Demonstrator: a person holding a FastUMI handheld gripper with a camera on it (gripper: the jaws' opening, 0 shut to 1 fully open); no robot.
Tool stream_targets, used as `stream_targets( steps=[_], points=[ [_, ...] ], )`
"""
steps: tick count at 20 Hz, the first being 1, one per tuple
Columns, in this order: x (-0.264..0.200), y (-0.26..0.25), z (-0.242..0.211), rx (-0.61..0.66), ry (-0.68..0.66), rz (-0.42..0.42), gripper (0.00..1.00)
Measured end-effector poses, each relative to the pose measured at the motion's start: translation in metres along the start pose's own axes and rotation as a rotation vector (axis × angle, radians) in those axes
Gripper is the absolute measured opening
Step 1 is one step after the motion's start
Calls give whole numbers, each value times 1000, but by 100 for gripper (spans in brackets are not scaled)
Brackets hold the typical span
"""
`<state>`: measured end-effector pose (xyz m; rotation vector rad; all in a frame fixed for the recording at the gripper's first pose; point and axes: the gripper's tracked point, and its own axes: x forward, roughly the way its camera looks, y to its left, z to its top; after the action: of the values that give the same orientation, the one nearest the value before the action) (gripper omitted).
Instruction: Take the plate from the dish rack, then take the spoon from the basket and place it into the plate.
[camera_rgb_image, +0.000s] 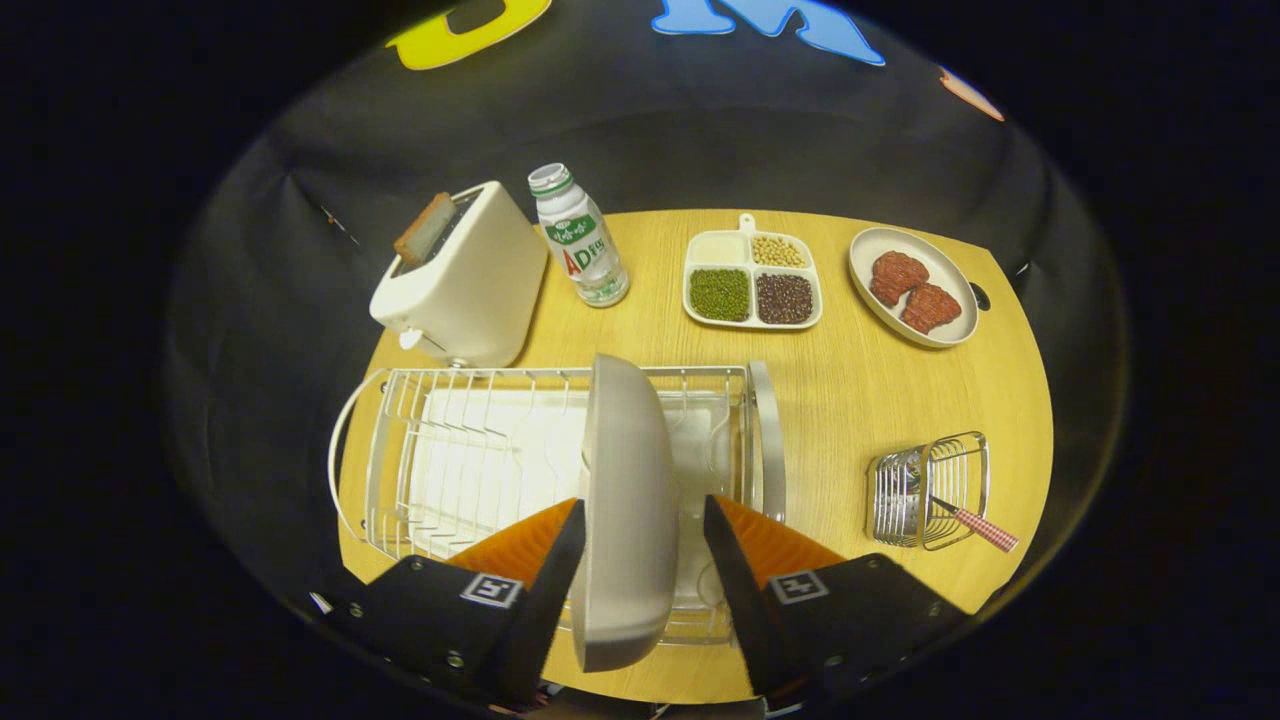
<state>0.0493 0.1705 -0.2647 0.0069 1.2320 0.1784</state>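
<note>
One of two steps in hand: first, taking the plate (625, 500) from the dish rack (480, 450); spoon step not yet begun.
Plate: stands on edge in the rack's right half, seen edge-on, running straight between the fingers and on beyond them.
Fingers (640, 560): wide apart, one on each side of the plate; left pad just beside the plate's face, perhaps touching it; right pad apart from it, a strip of rack showing in the gap. Not gripping yet.
Next move, as a judgement: close both pads on the plate's rim, then lift straight up out of the wire slots, kept upright so as not to catch on the rack.
Afterwards: set plate flat on bare desk (850, 400), likely between rack and basket.
Spoon (965, 520): lies in the wire basket (925, 490) to the right of the rack, checked handle sticking out over the basket's near rim.
Risk: thin rim, smooth surface, slip or tilt likely if gripped off-centre.
Others on desk, well beyond: toaster (465, 280), bottle (580, 240), divided tray (752, 280), far dish with meat (912, 285).
</note>
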Motion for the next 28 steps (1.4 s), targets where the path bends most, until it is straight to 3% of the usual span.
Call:
stream_targets(
  steps=[1, 2, 11, 17, 21, 28],
  points=[
    [3, -8, -7, -6, 37, -56, 54],
    [14, -6, -8, -6, 41, -50, 34],
    [-19, 3, 0, -63, 64, -210, 31],
    [-37, -5, 11, -111, 15, -256, 31],
    [-62, -3, 15, -143, -26, -216, 31],
    [-113, -20, -12, -114, -56, -51, 30]
  ],
)
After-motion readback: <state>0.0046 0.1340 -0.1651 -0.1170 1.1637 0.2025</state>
